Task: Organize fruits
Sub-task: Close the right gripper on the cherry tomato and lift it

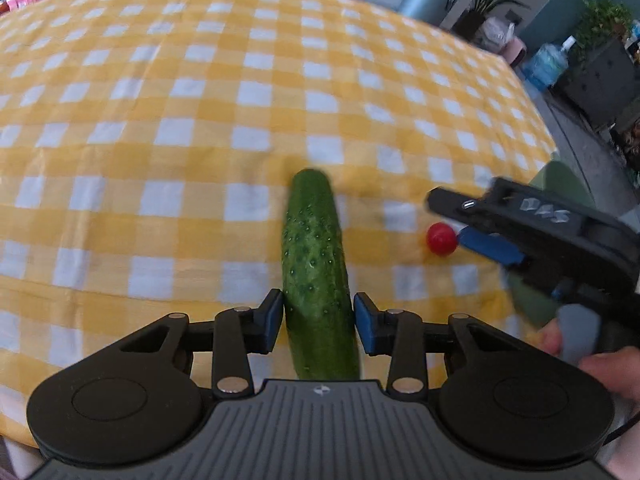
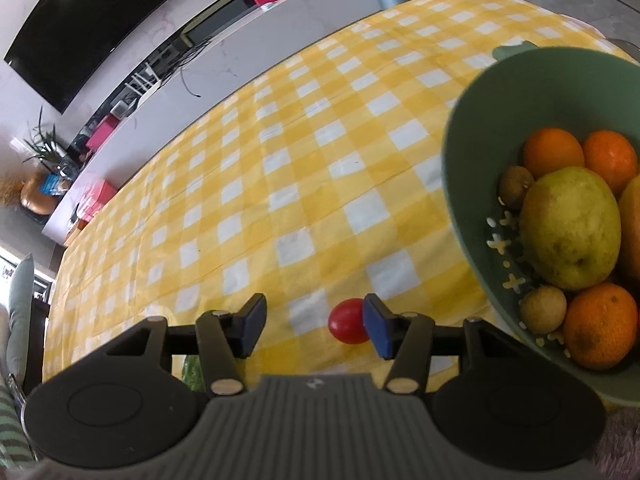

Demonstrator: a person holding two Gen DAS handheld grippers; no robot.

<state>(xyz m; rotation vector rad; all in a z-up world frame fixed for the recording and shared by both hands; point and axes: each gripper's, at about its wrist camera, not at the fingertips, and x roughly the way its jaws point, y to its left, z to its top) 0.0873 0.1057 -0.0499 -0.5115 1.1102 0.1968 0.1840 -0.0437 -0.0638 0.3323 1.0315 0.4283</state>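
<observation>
A bumpy green cucumber [image 1: 314, 264] lies lengthwise between the fingers of my left gripper [image 1: 319, 318], which is shut on it; both blue pads touch its sides. A red cherry tomato [image 2: 346, 322] rests on the yellow checked tablecloth [image 2: 280, 160]. My right gripper [image 2: 314, 316] is open, and the tomato sits against the inner face of its right pad [image 2: 378, 326] with the left pad well apart. In the left wrist view the right gripper [image 1: 448, 218] hovers beside the tomato [image 1: 441, 239]. A green bowl [image 2: 460, 160] at the right holds oranges, a yellow-green pear and small brown fruits.
A hand [image 1: 600, 364] holds the right gripper. The bowl [image 1: 560, 178] sits near the table's right edge. Beyond the table stand a long white cabinet [image 2: 280, 24], a dark screen [image 2: 92, 20], potted plants [image 1: 600, 24] and a water bottle [image 1: 548, 64].
</observation>
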